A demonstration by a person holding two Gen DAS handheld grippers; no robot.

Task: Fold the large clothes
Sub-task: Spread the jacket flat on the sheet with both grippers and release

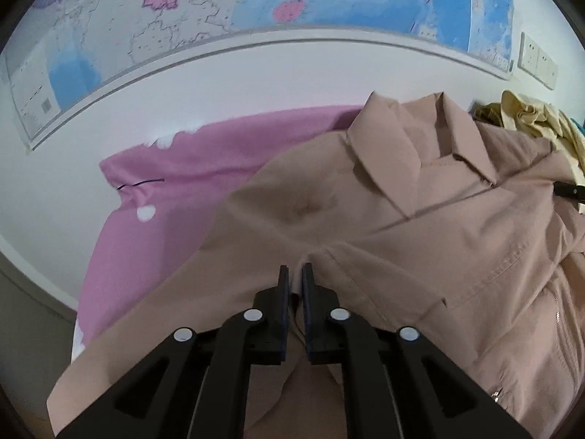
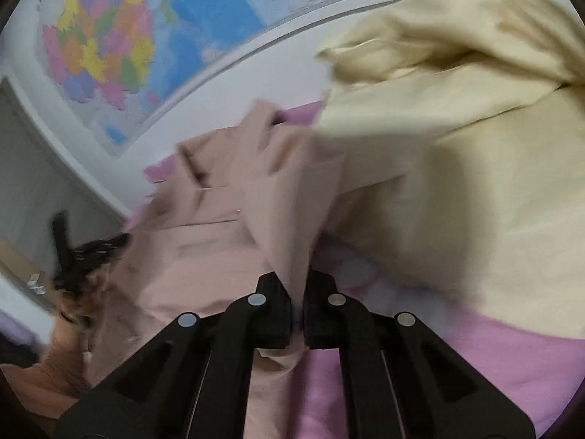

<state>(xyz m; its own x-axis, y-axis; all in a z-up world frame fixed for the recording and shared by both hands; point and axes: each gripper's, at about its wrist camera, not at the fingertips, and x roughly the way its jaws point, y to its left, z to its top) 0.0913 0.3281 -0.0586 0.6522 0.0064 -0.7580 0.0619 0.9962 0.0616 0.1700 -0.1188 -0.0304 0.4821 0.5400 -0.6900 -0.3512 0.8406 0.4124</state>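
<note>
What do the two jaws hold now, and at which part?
Both hold the beige jacket: the left gripper pinches a fold below the collar, the right gripper pinches a hanging fold; which part is unclear.

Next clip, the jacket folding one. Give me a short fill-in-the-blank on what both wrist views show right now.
1. The left gripper is shut on a fold of the ____ jacket.
2. The jacket lies on a ____ sheet.
3. On the wall behind hangs a large ____.
4. In the right wrist view, the right gripper pinches the jacket beside a heap of ____ cloth.

Missing words: beige; pink; map; cream
</note>
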